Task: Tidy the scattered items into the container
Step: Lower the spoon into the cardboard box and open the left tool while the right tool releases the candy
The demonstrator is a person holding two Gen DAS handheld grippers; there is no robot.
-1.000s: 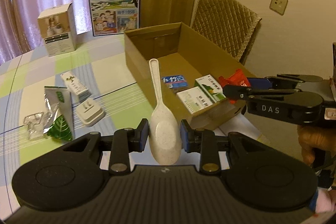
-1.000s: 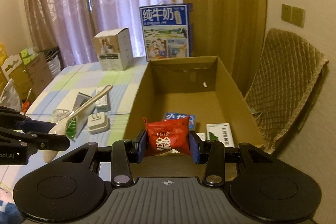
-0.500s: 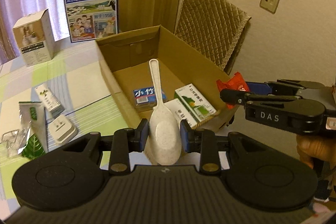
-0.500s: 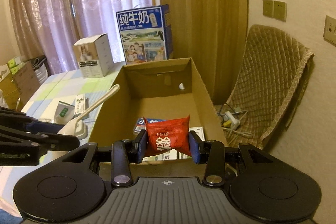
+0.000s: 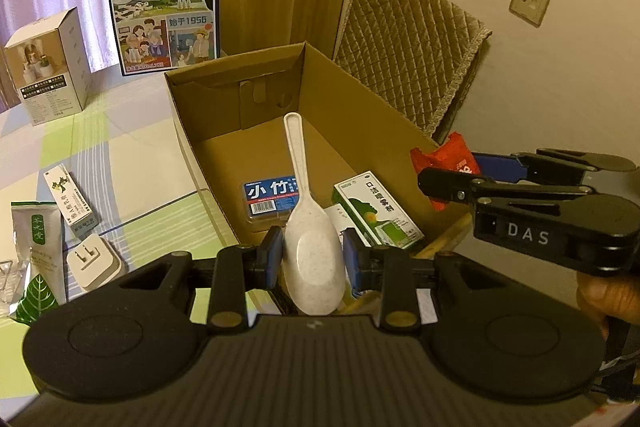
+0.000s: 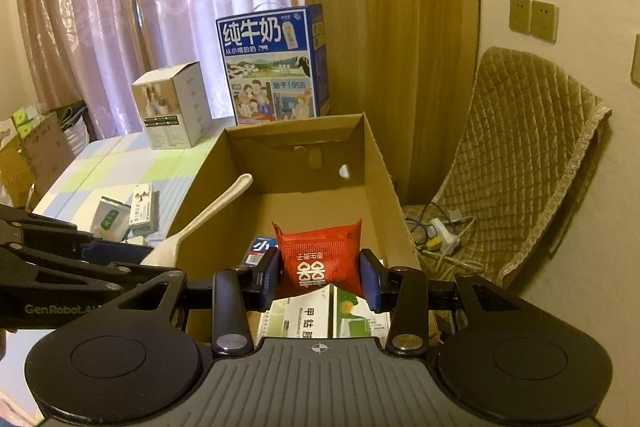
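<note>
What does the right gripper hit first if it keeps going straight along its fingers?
Probably the cardboard box: its floor or the small boxes lying there, just past the red packet the right gripper holds. Depth is unclear.

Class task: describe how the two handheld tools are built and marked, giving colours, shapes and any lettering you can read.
Both tools are black, each with two round discs flanking a ribbed grey centre. The left tool and right tool have blue pads on jointed black fingers. Seen side-on, the right tool shows white "DAS" lettering and the left shows "GenRobot.AI". No cable or sleeve is clearly visible.
</note>
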